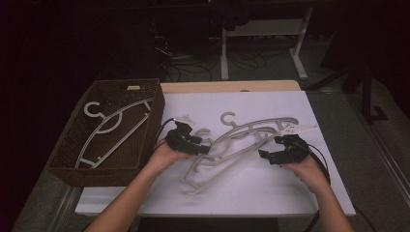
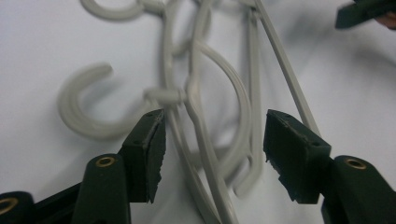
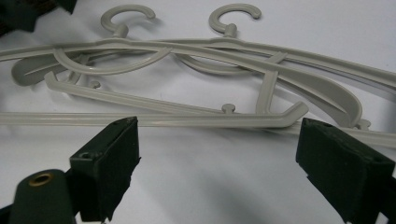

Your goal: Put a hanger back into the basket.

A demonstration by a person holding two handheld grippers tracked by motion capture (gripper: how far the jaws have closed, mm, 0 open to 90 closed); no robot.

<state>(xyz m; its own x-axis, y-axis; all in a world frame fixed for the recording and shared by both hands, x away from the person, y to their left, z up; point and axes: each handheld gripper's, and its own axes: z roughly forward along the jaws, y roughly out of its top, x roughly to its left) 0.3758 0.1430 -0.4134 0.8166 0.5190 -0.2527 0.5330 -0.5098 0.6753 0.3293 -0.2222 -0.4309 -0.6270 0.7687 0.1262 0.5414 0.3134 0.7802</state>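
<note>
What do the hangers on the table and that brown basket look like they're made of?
Hangers: probably moulded plastic, matte pale grey, with ribbed one-piece arms and hooks. Basket: seemingly woven wicker or rattan, dark brown, with a fine weave texture on its walls.

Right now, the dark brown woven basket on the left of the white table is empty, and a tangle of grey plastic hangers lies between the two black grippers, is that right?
Not quite: the dark brown woven basket is not empty. The high view shows one grey plastic hanger lying inside it. The rest holds: a tangle of grey hangers lies on the white table between the left gripper and the right gripper.
</note>
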